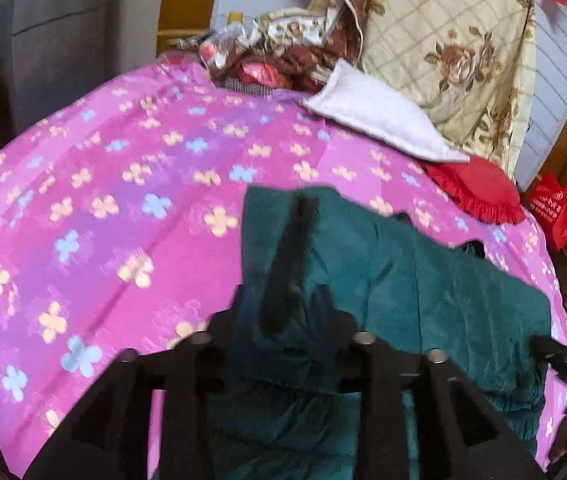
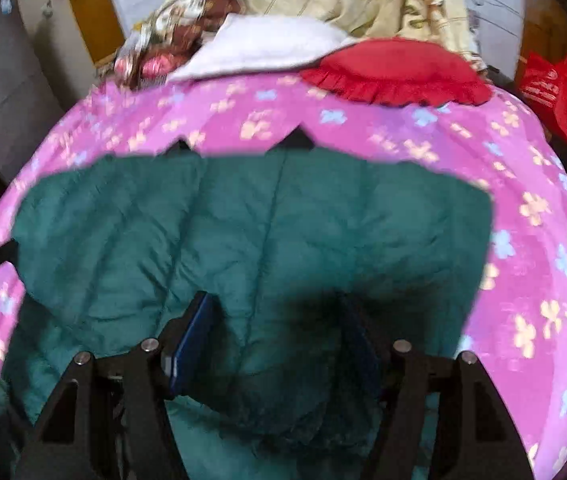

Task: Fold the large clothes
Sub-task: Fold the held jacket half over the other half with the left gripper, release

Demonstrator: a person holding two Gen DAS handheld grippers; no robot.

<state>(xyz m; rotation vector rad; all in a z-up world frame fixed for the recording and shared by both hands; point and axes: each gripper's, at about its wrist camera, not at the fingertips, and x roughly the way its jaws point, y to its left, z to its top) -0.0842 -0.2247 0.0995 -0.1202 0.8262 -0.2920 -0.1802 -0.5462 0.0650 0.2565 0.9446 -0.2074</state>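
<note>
Both cameras ride low over the bed's [image 1: 95, 208] near edge, tilted down and facing its far edge, close above the green jacket [image 2: 243, 232]. The left wrist view sits toward the jacket's left side; both share the jacket, white pillow [image 1: 375, 120] and red cushion [image 2: 399, 68] — seen from neighbouring spots

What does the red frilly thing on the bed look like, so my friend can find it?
Start at the big pink flowered bedspread covering the bed. At its far end, beyond the green padded jacket, lies a white pillow, and the red cushion sits beside it. It is the only thing on the bed with a ruffled edge.
</note>
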